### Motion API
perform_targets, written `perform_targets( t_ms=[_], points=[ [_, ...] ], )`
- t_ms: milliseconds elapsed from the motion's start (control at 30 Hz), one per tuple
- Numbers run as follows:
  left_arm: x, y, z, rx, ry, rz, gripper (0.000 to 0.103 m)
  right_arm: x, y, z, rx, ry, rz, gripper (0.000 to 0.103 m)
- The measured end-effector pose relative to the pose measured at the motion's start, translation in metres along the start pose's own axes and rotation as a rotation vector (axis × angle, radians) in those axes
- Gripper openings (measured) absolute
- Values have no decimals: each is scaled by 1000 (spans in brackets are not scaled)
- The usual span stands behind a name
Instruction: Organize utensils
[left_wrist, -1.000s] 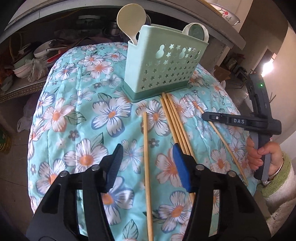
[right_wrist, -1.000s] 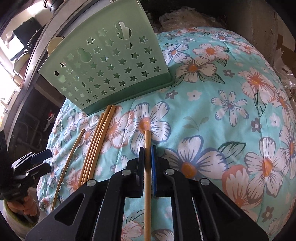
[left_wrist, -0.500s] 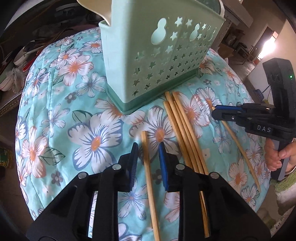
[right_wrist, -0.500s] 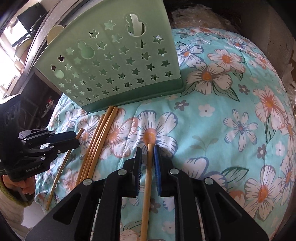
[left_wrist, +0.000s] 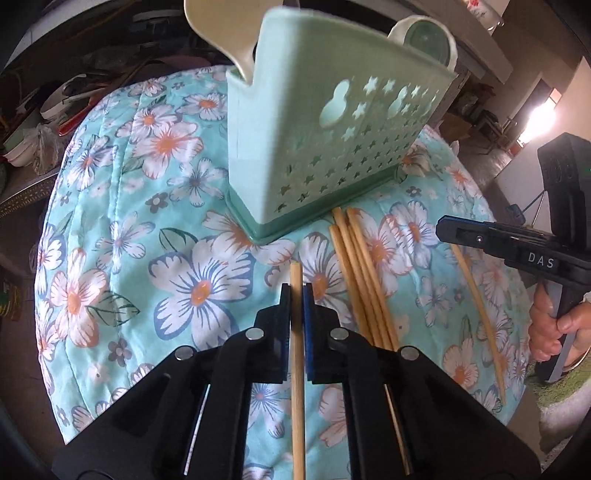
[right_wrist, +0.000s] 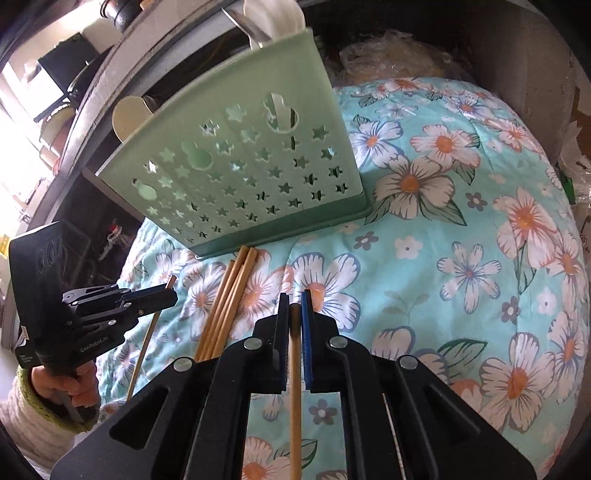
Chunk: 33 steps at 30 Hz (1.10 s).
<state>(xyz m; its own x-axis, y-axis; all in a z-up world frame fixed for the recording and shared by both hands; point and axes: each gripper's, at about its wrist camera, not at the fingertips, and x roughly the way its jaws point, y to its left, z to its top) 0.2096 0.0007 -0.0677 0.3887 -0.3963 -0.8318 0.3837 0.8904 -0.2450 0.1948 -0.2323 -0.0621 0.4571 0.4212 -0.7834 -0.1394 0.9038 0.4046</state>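
- Left gripper (left_wrist: 295, 295) had just closed its jaws on one chopstick (left_wrist: 296, 369).
- Right gripper (right_wrist: 294, 306) was clamped on another chopstick (right_wrist: 295, 369), near the holder (right_wrist: 236, 177).

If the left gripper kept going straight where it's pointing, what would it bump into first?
Probably the flowered cloth, just short of the green utensil holder; depth is unclear. The left gripper is shut on a chopstick.

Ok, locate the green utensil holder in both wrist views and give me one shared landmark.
Left wrist view: green utensil holder, upper centre, its star-cut face angled to the right.
Right wrist view: upper left of centre, star-cut face towards the camera.
Shared landmark: the chopstick bundle, its ends at the holder's base.
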Motion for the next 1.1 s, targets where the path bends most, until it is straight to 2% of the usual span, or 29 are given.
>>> perform_targets(
  t_ms=[167,433,633,900,1100],
  points=[
    [-58,-10,8,7,-130,-60,6,-46,5,3,-5,-98,31,6],
    [-140,-36,20,75,-316,-103,6,-107,23,3,-56,-242,44,6],
    [-182,-51,34,105,-412,-136,6,-138,27,6,-67,-329,45,6],
    [-230,-63,73,119,-572,-191,6,-175,27,12,-72,-423,61,6],
    [-255,-69,104,131,-710,-162,6,-195,24,13,-66,-466,66,6]
  ],
)
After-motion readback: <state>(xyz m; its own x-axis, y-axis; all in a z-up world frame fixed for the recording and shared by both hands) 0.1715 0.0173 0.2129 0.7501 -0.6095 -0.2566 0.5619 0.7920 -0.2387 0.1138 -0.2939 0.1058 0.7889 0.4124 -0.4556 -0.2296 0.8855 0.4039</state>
